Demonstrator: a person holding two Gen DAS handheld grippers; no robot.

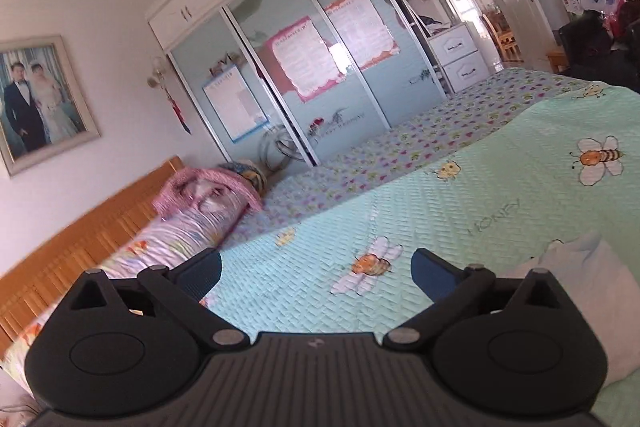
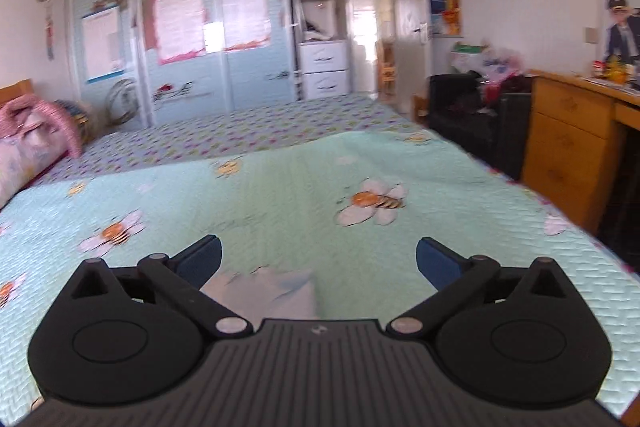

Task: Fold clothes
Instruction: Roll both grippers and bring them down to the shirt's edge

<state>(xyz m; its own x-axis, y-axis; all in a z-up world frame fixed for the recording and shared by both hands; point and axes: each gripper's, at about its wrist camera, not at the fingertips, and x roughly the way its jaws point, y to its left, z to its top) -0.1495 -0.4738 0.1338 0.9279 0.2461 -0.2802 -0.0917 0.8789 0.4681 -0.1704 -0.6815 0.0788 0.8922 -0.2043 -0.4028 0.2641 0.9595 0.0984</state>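
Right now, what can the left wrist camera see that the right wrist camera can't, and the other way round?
Only the left wrist view shows the framed wedding photo on the wall and the long slatted wooden headboard.

Only the right wrist view shows the wooden desk and the poster of a person in a cap above it.

Both show the mint bee-print bedspread, the white folded garment lying on it, the sliding-door wardrobe, and an open, empty hand-held gripper: left, right.

My right gripper's body hides most of the white folded garment [image 2: 276,287]; the pink bedding [image 2: 44,123] looks blurred, cut off at the frame's edge.
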